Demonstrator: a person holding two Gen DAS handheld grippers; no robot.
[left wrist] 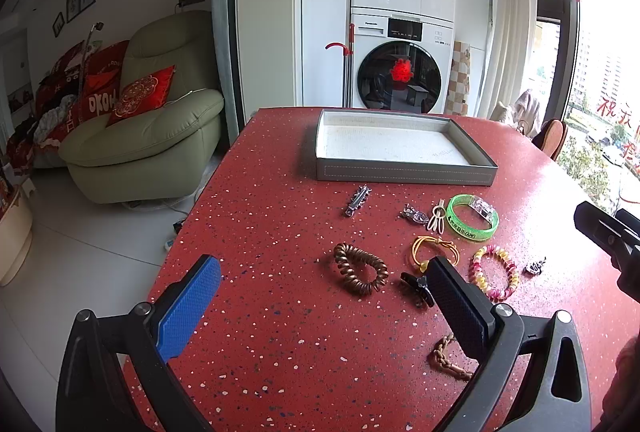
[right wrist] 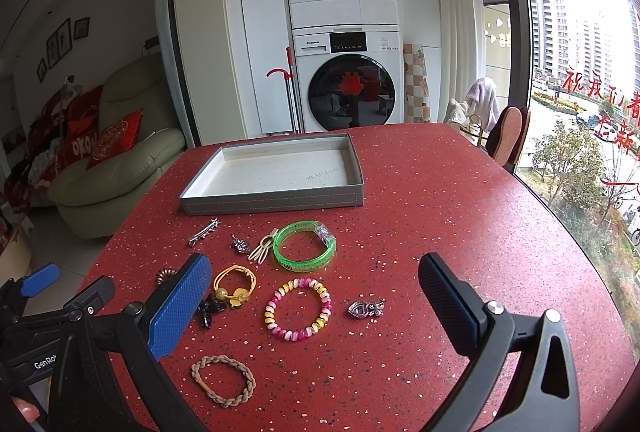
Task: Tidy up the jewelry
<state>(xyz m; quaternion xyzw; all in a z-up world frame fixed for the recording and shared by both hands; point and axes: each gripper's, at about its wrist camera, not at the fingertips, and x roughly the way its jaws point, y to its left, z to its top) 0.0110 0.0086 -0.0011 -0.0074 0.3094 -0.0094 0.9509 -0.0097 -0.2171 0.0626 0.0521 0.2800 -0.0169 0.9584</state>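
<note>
A grey tray [left wrist: 404,172] [right wrist: 272,202] sits empty at the far side of the red speckled table [left wrist: 280,232] [right wrist: 420,212]. In front of it lie a green bangle [left wrist: 468,232] [right wrist: 279,246], a pink-yellow bead bracelet [left wrist: 476,272] [right wrist: 296,334], a yellow cord bracelet [left wrist: 424,242] [right wrist: 236,268], a brown spiral tie [left wrist: 344,260], a silver hair clip [left wrist: 357,200] [right wrist: 204,232], a heart pendant [right wrist: 366,307] and a braided band [right wrist: 218,358]. My left gripper [left wrist: 324,262] hangs open near the spiral tie. My right gripper [right wrist: 314,260] stands open around the bead bracelet, holding nothing.
A black claw clip [left wrist: 416,288] [right wrist: 208,310], a silver charm [right wrist: 240,244] and a cream clip [right wrist: 262,246] also lie among the jewelry. A green sofa [left wrist: 152,136] stands left of the table, a stacked washer and dryer [right wrist: 344,80] behind it, and a chair [right wrist: 510,136] by the window.
</note>
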